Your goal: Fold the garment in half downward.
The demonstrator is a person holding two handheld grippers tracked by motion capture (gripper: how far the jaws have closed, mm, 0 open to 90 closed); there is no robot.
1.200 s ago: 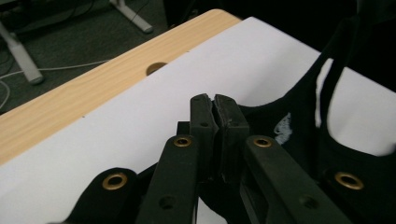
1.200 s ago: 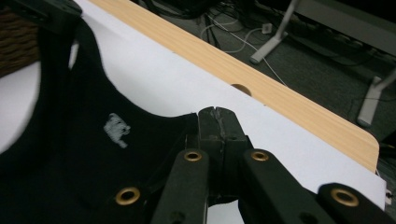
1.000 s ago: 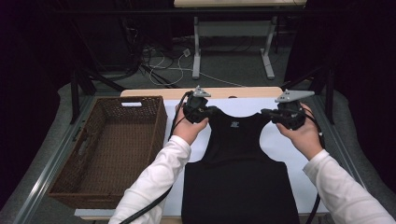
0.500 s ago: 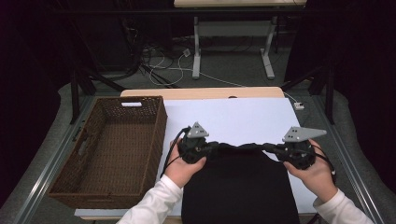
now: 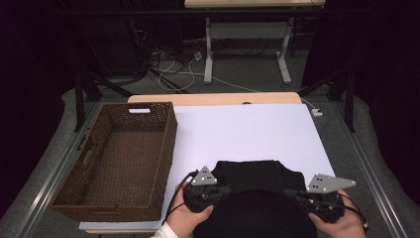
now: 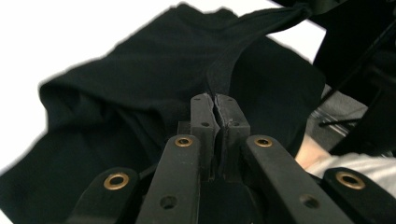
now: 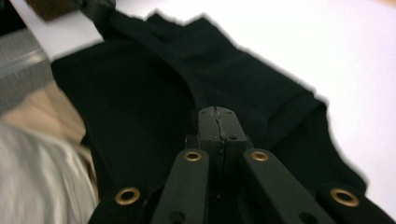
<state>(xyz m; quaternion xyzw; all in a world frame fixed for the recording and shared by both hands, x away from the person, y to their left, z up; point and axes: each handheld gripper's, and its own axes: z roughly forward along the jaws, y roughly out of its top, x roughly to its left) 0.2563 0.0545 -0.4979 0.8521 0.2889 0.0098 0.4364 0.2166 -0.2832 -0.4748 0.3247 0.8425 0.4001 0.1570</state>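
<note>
Folding step: left tongs [image 5: 224, 189] and right tongs [image 5: 292, 194], each clamped on a shoulder strap of the black tank top [image 5: 257, 178], which spans the bench [image 5: 247, 134] between them. Next: lay the straps on the hem and release.

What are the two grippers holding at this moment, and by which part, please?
Both hold the black garment: the left gripper and the right gripper are each shut on a strip of its folded-over edge.
</note>
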